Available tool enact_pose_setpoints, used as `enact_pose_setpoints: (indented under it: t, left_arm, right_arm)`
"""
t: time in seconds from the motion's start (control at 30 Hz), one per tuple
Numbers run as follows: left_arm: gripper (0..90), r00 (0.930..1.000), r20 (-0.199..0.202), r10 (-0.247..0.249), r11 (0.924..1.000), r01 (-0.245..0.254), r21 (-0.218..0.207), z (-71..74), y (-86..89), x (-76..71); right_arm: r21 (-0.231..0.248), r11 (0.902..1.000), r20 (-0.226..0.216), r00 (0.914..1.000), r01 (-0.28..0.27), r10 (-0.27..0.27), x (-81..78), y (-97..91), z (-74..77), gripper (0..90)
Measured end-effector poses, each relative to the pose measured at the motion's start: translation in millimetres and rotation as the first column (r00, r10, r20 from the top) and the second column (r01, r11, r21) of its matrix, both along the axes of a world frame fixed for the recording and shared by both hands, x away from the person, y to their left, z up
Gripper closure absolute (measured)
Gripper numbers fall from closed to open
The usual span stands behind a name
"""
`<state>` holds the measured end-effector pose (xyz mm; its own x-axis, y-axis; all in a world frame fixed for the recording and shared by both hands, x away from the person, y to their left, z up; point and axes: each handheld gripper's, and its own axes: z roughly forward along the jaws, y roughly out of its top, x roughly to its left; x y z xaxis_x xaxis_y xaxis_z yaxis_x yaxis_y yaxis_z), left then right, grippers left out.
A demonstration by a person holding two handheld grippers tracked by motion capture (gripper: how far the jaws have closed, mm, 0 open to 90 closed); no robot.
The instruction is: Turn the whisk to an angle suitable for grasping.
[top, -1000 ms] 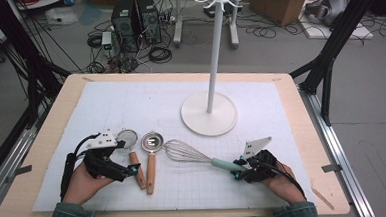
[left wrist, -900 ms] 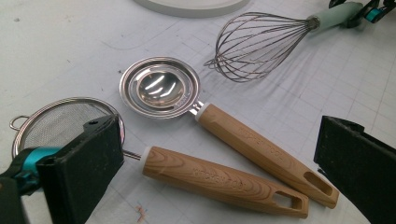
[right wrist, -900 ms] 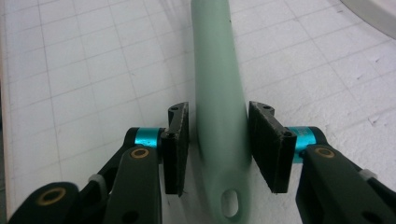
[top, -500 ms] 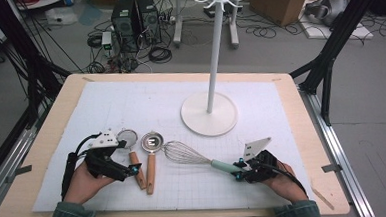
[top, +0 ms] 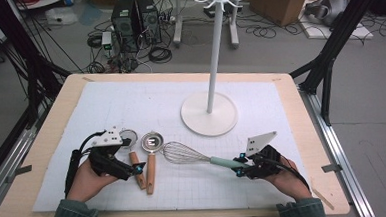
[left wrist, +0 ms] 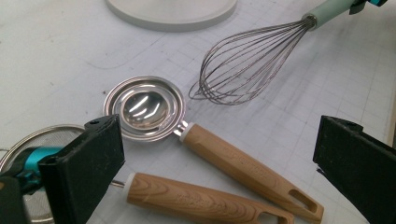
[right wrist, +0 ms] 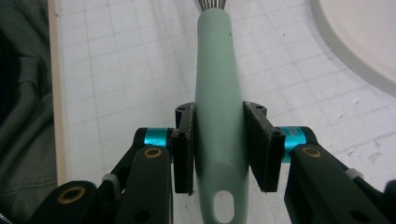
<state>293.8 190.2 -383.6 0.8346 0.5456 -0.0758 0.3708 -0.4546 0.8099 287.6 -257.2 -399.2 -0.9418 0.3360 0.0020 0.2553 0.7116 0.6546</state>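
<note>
On the mat, at 5 o'clock from the stand [top: 209, 112]: whisk [top: 186, 154], lying flat.
Right gripper [right wrist: 219, 149]: just been closing, pads now clamped on the mint handle.
Left gripper [left wrist: 215, 172]: wide open, hovering over two wooden-handled spoons [left wrist: 224, 161], gripping nothing.

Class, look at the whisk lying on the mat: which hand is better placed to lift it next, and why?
The right. The right gripper has just closed its pads on the whisk handle. The left gripper stands open over the two wooden-handled utensils, apart from the whisk.
</note>
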Motion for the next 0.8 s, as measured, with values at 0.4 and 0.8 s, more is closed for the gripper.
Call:
enact_pose_setpoints:
  t: [0.4, 0.8]
  left_arm:
    - [2.4, 0.9993, 0.009, -0.036, 0.9993, 0.036, -0.011, 8.8, -12.3, 4.2]
    - [2.4, 0.9991, 0.011, -0.042, 0.9990, 0.042, -0.014, 11.7, -14.2, 5.5]
  right_arm:
    - [0.017, 0.9998, 0.014, 0.9998, -0.012, 0.012, 1.4, 3.8, 23.6, 65.9]
    - [0.062, 0.9977, 0.031, 0.9992, -0.027, 0.025, 2.9, 8.3, 45.3, 65.9]
